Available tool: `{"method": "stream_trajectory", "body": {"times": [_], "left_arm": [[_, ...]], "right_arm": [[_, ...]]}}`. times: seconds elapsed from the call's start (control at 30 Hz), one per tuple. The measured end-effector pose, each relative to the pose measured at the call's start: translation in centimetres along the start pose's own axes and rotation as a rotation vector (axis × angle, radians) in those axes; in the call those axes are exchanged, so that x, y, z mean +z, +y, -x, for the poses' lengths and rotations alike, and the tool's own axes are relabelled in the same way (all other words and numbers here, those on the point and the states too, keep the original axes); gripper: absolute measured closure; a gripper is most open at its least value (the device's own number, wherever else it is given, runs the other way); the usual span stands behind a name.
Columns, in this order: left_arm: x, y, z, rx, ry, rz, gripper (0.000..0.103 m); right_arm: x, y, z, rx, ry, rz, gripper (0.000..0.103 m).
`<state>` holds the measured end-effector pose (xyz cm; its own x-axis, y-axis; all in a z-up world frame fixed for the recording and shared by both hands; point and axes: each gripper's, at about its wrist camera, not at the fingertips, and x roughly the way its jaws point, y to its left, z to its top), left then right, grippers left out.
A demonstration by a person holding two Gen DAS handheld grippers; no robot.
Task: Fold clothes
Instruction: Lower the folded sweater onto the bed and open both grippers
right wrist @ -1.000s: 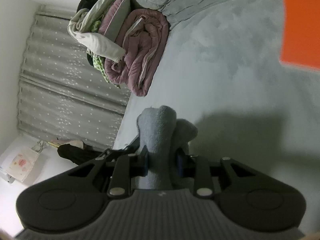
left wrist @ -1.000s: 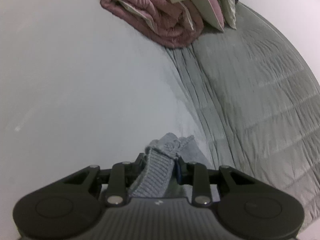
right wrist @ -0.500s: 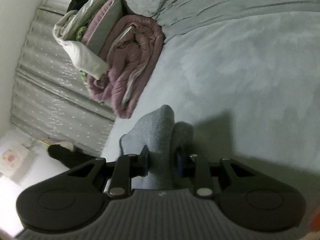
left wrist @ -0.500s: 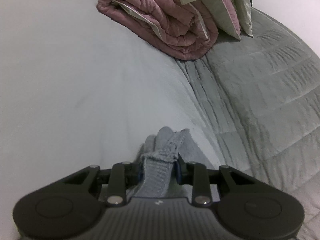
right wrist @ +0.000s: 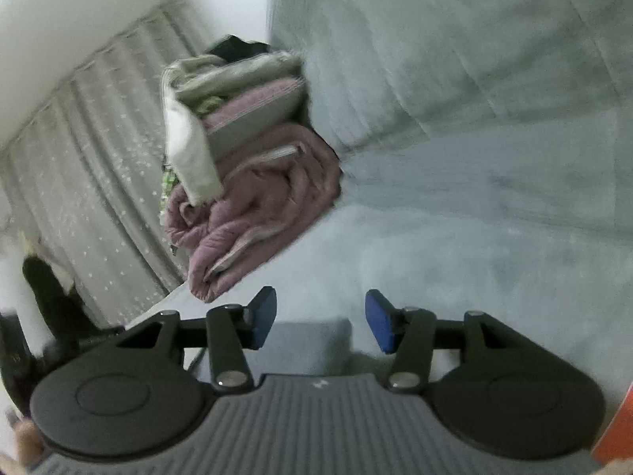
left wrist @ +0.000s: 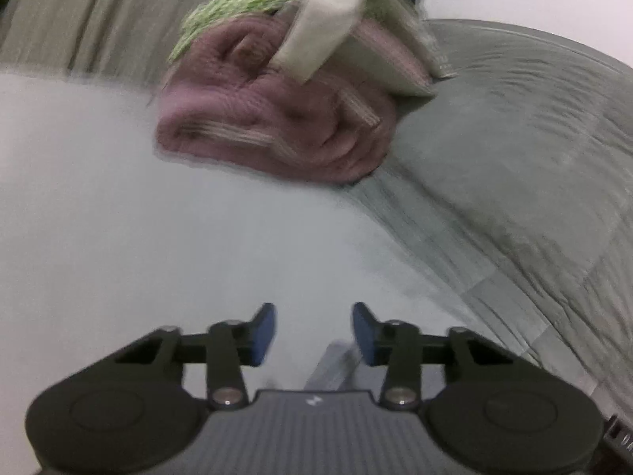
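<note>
Grey-blue knit garment [right wrist: 312, 338], flat-edged, lies on the bed [right wrist: 474, 237] beneath the opening, empty right gripper [right wrist: 320, 316]; left gripper [left wrist: 313, 330] open, empty.

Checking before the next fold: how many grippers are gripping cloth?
0. Left gripper is open, grey knit beneath it. Right gripper is opening over the knit, pads clear.

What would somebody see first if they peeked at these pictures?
Probably the big purple-pink blanket, rolled up at the far edge of the pale bed, with cream and green bedding piled on top. Near the camera, the right tool is opening its blue pads above a grey-blue knit garment.
</note>
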<state>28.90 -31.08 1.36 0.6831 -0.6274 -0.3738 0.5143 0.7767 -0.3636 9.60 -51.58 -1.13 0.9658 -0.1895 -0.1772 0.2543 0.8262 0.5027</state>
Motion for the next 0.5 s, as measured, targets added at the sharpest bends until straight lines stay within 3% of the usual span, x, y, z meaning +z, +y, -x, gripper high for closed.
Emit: {"method": "stream_trajectory", "body": {"times": [0.1,0.23,0.4,0.5], "left_arm": [[-0.5,-1.8,-0.8,-0.059,0.023,-0.11,0.085],[-2.4,-2.7,-4.0,-0.058,0.127,-0.204,0.093],[-3.5,-1.3,-6.3,-0.044,0.159,-0.158,0.093],[-3.6,-2.5,-5.9,-0.011,0.155,-0.179,0.093]], "right_arm": [[-0.7,1.2,-0.7,-0.02,0.021,0.105,0.07],[-2.0,1.5,-2.4,-0.077,0.091,0.185,0.075],[-2.9,1.1,-3.9,-0.14,0.19,0.203,0.081],[-3.2,1.5,-3.9,-0.163,0.195,0.236,0.081]]}}
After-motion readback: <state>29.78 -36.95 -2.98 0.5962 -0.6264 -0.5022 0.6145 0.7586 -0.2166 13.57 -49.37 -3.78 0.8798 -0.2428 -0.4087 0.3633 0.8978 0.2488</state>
